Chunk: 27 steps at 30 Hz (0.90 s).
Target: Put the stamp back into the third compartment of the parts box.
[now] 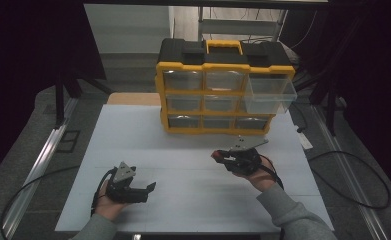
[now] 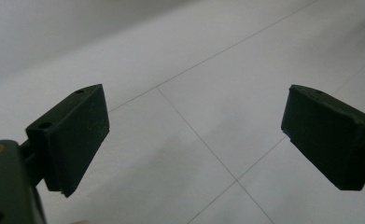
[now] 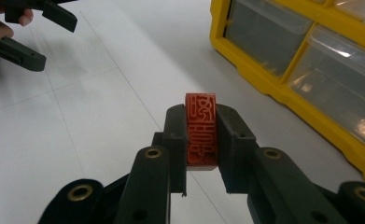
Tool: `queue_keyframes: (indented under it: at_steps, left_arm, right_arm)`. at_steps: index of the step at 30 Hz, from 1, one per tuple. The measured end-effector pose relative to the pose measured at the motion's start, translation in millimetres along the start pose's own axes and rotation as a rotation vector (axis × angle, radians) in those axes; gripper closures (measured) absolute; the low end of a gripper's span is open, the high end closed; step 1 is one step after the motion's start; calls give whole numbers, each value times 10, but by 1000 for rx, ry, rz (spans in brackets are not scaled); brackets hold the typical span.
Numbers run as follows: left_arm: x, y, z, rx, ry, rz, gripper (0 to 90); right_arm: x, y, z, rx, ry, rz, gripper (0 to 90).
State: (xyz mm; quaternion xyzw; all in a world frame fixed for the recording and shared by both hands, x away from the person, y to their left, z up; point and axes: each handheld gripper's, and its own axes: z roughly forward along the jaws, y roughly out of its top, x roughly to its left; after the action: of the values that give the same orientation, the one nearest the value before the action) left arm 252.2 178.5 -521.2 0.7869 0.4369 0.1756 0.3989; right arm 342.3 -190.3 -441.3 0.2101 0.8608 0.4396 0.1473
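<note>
- Right tongs clamped on a red carved stamp block, held clear above the desk, just in front of the yellow drawer organizer.
- Left tongs spread wide, empty, low over the desk, well apart from the block.
- Top-right clear drawer stands pulled out.
- Step, as I read it: carry phase, block headed for that open drawer.
- Next move needs: lift above the drawer rim, centre the block over it, then release.
</note>
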Motion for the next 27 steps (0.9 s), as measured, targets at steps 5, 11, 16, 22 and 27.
queue_keyframes:
  at_steps: [5,11,16,22,27]
  left_arm:
    - [0,0,0,0,0,-1,83]
    - [-1,-1,2,0,-2,-1,83]
    - [1,-1,0,0,0,0,83]
    - [1,-1,1,0,0,-1,83]
    - [0,-1,2,-1,0,-1,83]
  right_arm:
    - [-15,19,-40,-13,-3,6,745]
    - [-36,45,-98,-28,-9,10,745]
    - [-59,67,-150,-50,-22,16,745]
    - [-96,95,-229,-77,-34,27,746]
    - [-114,110,-273,-89,-40,34,746]
